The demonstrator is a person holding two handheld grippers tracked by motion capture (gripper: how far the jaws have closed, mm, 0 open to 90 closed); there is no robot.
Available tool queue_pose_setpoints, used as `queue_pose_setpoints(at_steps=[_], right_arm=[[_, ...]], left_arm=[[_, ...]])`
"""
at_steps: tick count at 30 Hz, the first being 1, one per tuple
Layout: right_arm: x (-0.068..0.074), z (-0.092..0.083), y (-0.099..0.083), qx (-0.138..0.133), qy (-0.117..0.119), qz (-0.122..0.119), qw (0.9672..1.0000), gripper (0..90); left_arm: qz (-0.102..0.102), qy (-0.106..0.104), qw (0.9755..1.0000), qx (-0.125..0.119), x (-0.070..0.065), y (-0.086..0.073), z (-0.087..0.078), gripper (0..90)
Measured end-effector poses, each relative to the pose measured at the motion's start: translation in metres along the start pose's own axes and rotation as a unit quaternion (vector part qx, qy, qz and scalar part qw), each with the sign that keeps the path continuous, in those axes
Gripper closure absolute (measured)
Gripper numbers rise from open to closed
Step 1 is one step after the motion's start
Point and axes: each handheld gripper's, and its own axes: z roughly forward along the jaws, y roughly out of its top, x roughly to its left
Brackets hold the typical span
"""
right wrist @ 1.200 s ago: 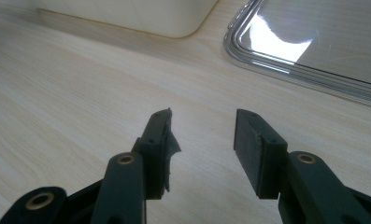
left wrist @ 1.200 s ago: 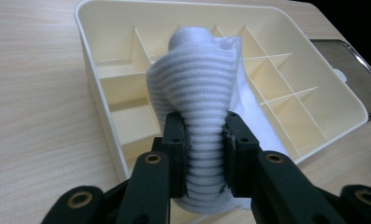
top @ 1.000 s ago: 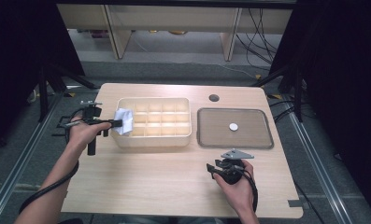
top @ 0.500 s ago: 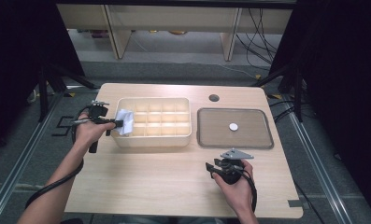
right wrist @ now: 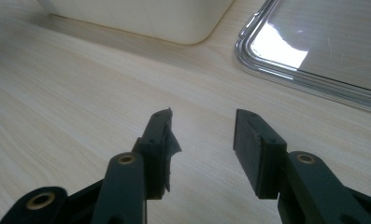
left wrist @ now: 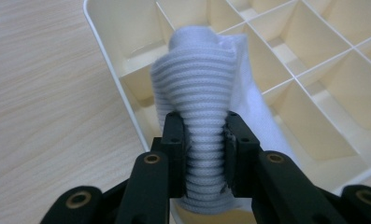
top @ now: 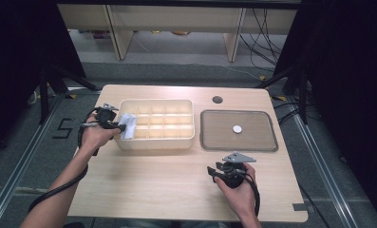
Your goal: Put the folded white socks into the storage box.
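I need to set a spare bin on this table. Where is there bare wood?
The widest bare stretch is the near wood between the divided box and the table's front edge. The left hand-held gripper with its white sock crowds the box's left end; the tray and right hand-held gripper crowd the right side.

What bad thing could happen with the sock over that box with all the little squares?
1. The left tool pinches only the ribbed end of the sock, so its loose part may flop across two squares instead of going into one.
2. The sock hangs at the left edge of the divided box; pushing down there might tip or slide the box.
3. The right tool rests open on the table, not steadying the box.
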Motion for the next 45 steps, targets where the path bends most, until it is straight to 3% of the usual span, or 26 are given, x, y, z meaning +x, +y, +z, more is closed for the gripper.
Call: queue_pose_setpoints(at_steps=[1, 4, 7, 9, 10, 12, 14, 15, 22, 24, 27, 32, 33, 34, 37, 38, 44, 45], right_arm=[[-0.001, 0.001, 0.0, -0.004, 0.006, -0.002, 1.0, 57.7], [-0.001, 0.001, 0.0, 0.002, -0.003, 0.0, 1.0, 57.7], [0.0, 0.001, 0.0, -0.002, -0.001, -0.002, 1.0, 57.7], [0.001, 0.001, 0.0, -0.001, 0.001, 0.002, 1.0, 57.7], [0.0, 0.001, 0.0, -0.002, 0.001, 0.0, 1.0, 57.7], [0.001, -0.001, 0.001, 0.002, -0.003, -0.002, 1.0, 57.7], [0.0, -0.001, 0.002, 0.003, -0.007, -0.004, 1.0, 57.7], [0.0, -0.001, 0.002, 0.004, -0.005, -0.002, 1.0, 57.6], [0.002, 0.0, 0.002, 0.007, 0.001, 0.002, 1.0, 57.6], [0.0, 0.001, 0.002, 0.006, 0.007, -0.006, 0.9999, 57.6], [0.001, 0.001, 0.002, 0.008, -0.001, 0.0, 1.0, 57.6], [0.001, 0.002, 0.002, 0.008, 0.001, -0.001, 1.0, 57.4], [0.001, 0.001, 0.003, 0.007, -0.002, -0.002, 1.0, 57.4], [0.001, 0.001, 0.003, 0.008, -0.003, -0.006, 0.9999, 57.4], [0.002, 0.002, 0.004, 0.006, 0.01, 0.004, 0.9999, 57.2], [0.001, 0.002, 0.004, 0.0, 0.012, -0.005, 0.9999, 57.1], [0.003, 0.001, 0.005, 0.01, -0.001, -0.005, 0.9999, 56.5], [0.003, 0.001, 0.005, 0.011, -0.001, -0.005, 0.9999, 56.5]], left_arm=[[0.006, 0.002, 1.0, 0.002, -0.001, 0.0, 0.001, 73.1], [0.025, 0.006, 0.9995, 0.021, -0.002, 0.002, 0.0, 73.1], [0.029, 0.009, 0.9994, 0.019, -0.005, 0.001, 0.002, 73.1], [0.043, 0.009, 0.9983, 0.04, -0.007, 0.003, 0.002, 73.2], [0.042, 0.011, 0.9987, 0.028, -0.008, 0.002, 0.004, 73.1], [0.05, 0.014, 0.9975, 0.049, -0.008, 0.004, 0.002, 73.2], [0.049, 0.015, 0.9977, 0.043, -0.009, 0.003, 0.003, 73.2], [0.057, 0.014, 0.9968, 0.055, -0.009, 0.004, 0.003, 73.3], [0.08, 0.027, 0.994, 0.07, -0.014, 0.005, 0.005, 73.6], [0.086, 0.033, 0.993, 0.074, -0.016, 0.005, 0.006, 73.7], [0.094, 0.037, 0.9916, 0.081, -0.018, 0.006, 0.007, 73.8], [0.085, 0.047, 0.9912, 0.089, -0.022, 0.007, 0.009, 73.9], [0.094, 0.052, 0.9895, 0.098, -0.022, 0.008, 0.008, 74.0], [0.087, 0.056, 0.9903, 0.093, -0.025, 0.009, 0.009, 73.9], [0.088, 0.066, 0.9883, 0.106, -0.028, 0.012, 0.01, 73.9], [0.087, 0.068, 0.9875, 0.112, -0.029, 0.013, 0.011, 73.9], [0.094, 0.077, 0.9831, 0.137, -0.033, 0.02, 0.012, 73.9], [0.093, 0.076, 0.9836, 0.135, -0.032, 0.02, 0.013, 73.9]])
